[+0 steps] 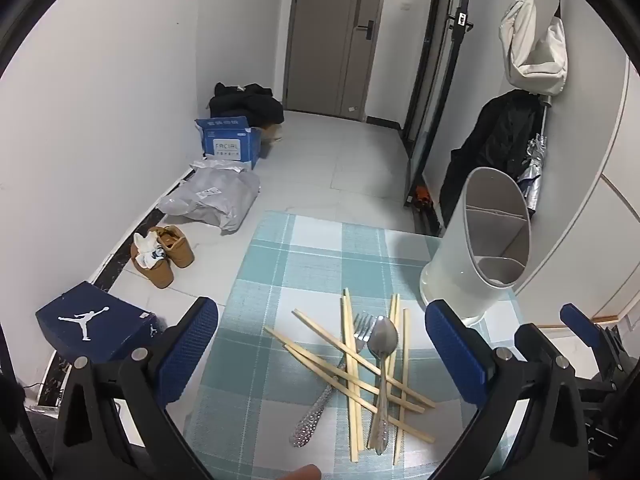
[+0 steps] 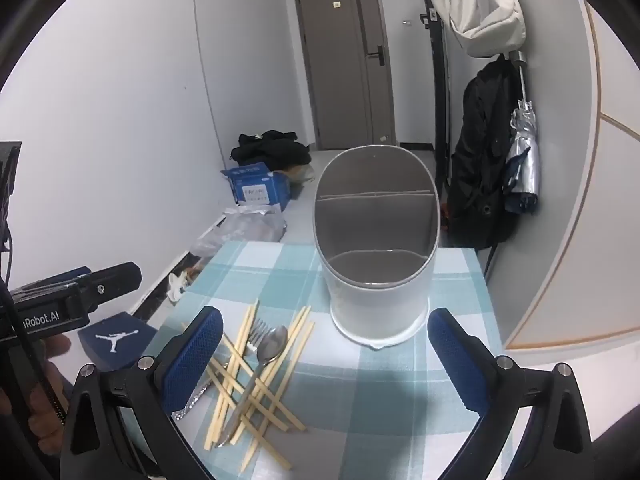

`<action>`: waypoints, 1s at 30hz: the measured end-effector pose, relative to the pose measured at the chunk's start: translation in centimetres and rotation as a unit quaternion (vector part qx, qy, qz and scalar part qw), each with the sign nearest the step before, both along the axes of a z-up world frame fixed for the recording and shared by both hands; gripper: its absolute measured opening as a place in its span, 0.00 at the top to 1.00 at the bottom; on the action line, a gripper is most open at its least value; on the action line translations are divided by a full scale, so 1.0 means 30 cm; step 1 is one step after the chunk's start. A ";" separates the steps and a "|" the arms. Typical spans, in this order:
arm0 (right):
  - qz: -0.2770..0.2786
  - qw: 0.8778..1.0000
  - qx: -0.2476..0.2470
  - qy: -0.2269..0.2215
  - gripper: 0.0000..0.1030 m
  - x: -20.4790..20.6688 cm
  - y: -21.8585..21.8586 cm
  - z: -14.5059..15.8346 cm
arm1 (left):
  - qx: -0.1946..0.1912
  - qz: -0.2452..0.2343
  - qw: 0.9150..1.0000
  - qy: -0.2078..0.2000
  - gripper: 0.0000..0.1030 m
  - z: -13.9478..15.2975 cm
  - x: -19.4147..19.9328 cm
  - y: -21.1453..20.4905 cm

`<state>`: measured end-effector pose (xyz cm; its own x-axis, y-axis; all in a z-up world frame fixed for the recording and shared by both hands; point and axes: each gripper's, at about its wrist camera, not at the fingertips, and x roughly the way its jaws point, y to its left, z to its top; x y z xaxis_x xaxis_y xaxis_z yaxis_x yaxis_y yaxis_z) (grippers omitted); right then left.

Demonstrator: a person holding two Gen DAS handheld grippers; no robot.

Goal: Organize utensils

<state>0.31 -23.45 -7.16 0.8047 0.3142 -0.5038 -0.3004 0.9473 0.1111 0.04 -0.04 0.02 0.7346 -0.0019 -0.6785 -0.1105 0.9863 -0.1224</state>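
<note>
Left wrist view: checked tablecloth (image 1: 320,264), pale tiled floor (image 1: 340,152), grey door (image 1: 332,36).

Wooden chopsticks (image 1: 352,364) lie crisscrossed in a loose pile with a metal spoon (image 1: 382,376) and fork (image 1: 340,376) between the left jaws. The white divided holder (image 2: 378,256) stands upright and empty, ahead between the right jaws.

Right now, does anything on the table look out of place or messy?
Yes. The chopsticks, fork and spoon lie crossed in a loose pile on the cloth, while the holder beside them stands upright with nothing visible inside.
</note>
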 end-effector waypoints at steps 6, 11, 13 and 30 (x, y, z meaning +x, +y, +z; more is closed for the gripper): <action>-0.003 1.000 -0.006 0.001 0.00 0.003 0.006 0.000 | 0.007 0.006 1.000 0.000 0.01 0.011 0.011 -0.039; -0.001 1.000 -0.002 -0.007 0.00 -0.013 -0.001 0.014 | -0.014 0.000 1.000 0.000 0.01 -0.004 0.005 -0.001; 0.003 1.000 0.005 -0.005 0.00 -0.004 -0.008 0.016 | -0.017 -0.001 1.000 0.000 0.01 -0.010 0.003 0.002; 0.002 1.000 0.001 -0.009 0.00 0.002 -0.006 0.016 | -0.028 0.008 1.000 0.009 0.01 -0.023 0.007 0.010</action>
